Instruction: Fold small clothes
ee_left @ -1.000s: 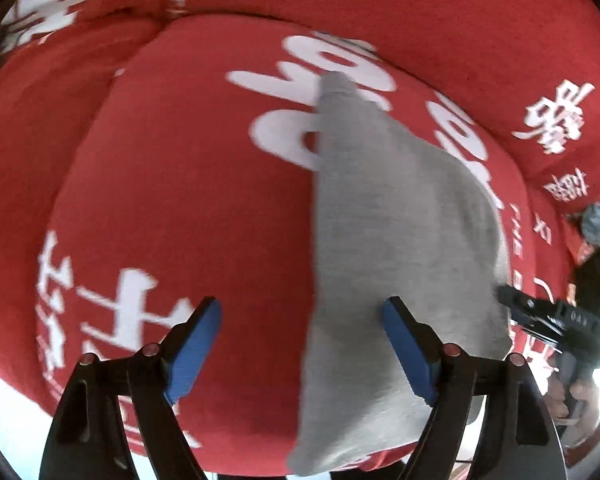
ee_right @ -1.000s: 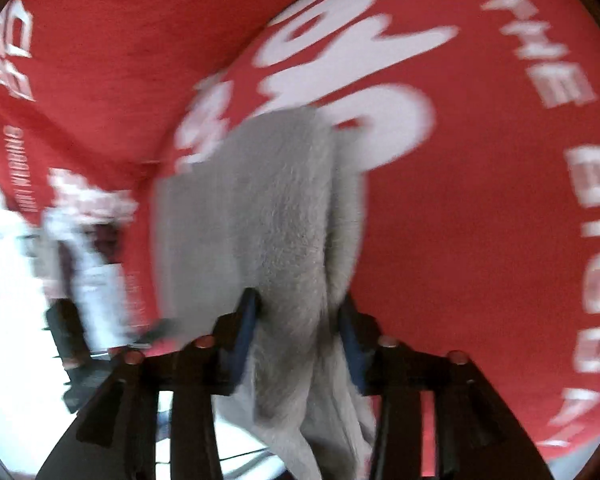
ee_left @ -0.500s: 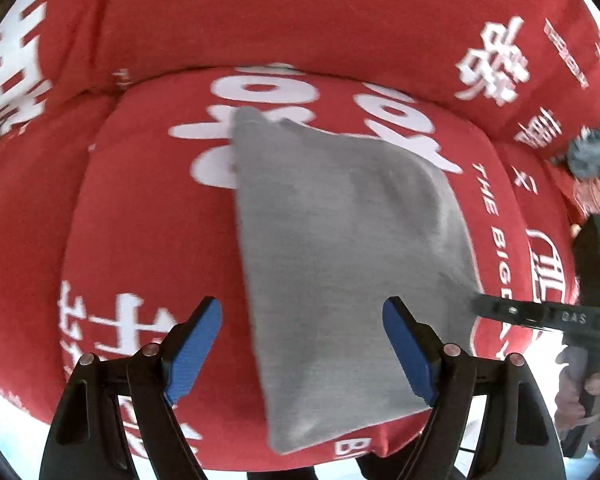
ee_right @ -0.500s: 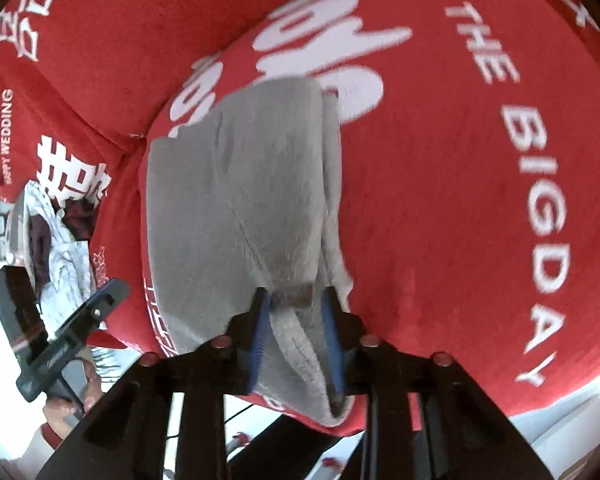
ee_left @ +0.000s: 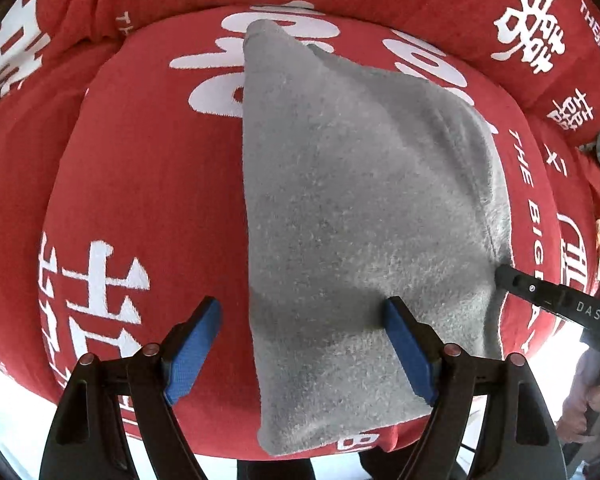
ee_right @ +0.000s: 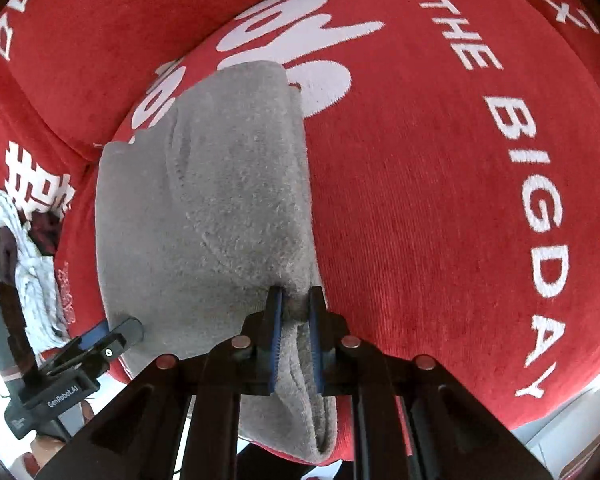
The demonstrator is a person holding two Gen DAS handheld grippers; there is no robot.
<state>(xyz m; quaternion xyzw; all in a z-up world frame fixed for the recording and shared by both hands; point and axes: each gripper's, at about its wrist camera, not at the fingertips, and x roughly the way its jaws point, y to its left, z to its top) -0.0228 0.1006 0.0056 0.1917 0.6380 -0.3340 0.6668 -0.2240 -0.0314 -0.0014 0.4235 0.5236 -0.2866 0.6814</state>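
the grey cloth (ee_left: pixel 360 208) lies flat on the red cushion (ee_left: pixel 140 200) with white letters, folded over itself, and it reaches to the front edge of the cushion; the left gripper (ee_left: pixel 304 348) hangs over the near part of it with its blue pads (ee_left: pixel 192 344) wide apart, one over bare cushion and the other over the cloth, holding nothing. the right gripper (ee_right: pixel 296 320) is nearly closed and pinches the cloth's doubled edge between its pads (ee_right: pixel 276 320); to the left of these tongs, beyond the cushion, a heap of other clothes (ee_right: pixel 24 248) is seen.
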